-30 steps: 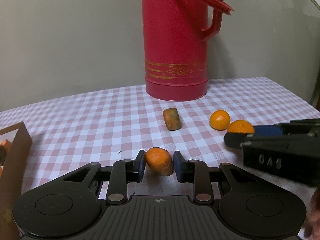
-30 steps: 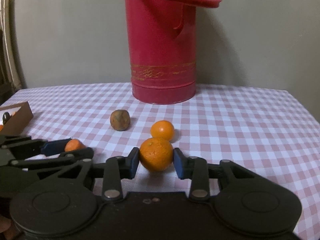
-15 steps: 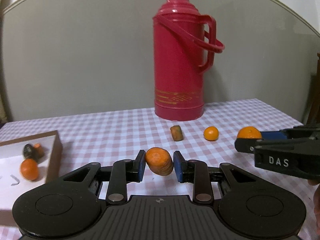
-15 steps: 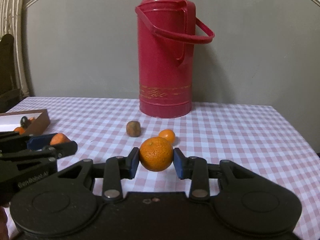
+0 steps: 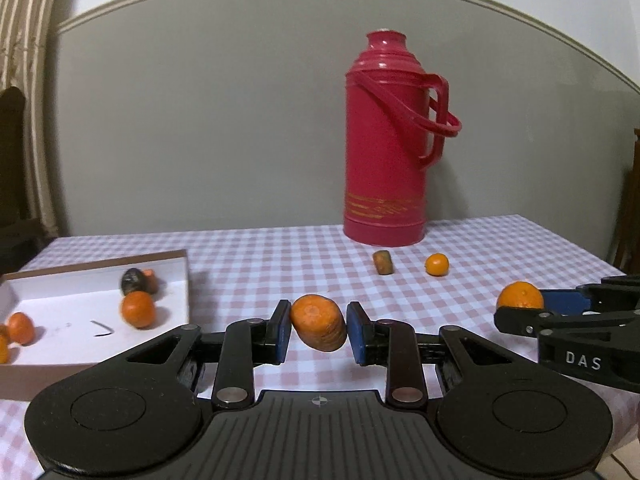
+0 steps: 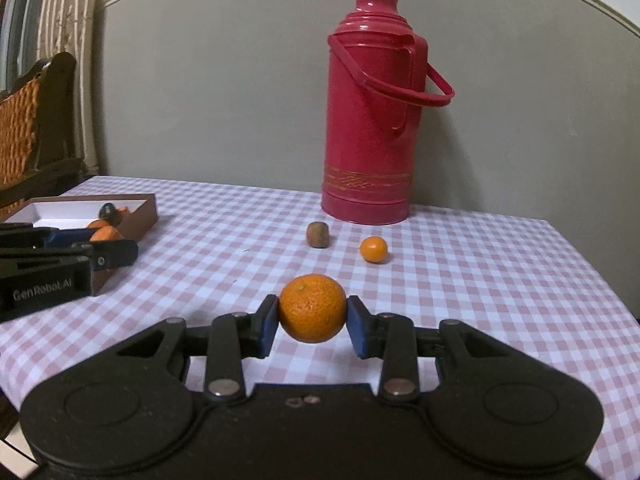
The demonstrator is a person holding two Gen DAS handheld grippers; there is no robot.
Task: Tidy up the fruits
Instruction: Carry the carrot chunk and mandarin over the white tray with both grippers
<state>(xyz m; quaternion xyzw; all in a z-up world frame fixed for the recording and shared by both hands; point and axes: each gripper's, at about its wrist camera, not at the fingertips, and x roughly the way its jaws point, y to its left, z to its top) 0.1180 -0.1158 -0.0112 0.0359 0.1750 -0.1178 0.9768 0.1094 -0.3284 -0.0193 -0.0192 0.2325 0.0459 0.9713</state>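
My left gripper (image 5: 318, 330) is shut on a squat orange fruit (image 5: 319, 322) and holds it above the checked tablecloth. My right gripper (image 6: 313, 322) is shut on a round orange (image 6: 312, 307), also lifted; it shows at the right of the left wrist view (image 5: 519, 296). A small orange (image 6: 374, 249) and a brownish fruit (image 6: 318, 234) lie on the cloth in front of the flask. A brown box with a white floor (image 5: 72, 308) at the left holds several oranges and a dark fruit (image 5: 133, 281).
A tall red thermos flask (image 5: 390, 140) stands at the back of the table. The table's right edge (image 6: 592, 264) is near. A wooden chair (image 6: 36, 120) stands beyond the left side. The wall is close behind the table.
Both grippers have risen and pulled back from the table with their fruits held. The flask and loose fruits look farther off, and the box at the left has come into view.
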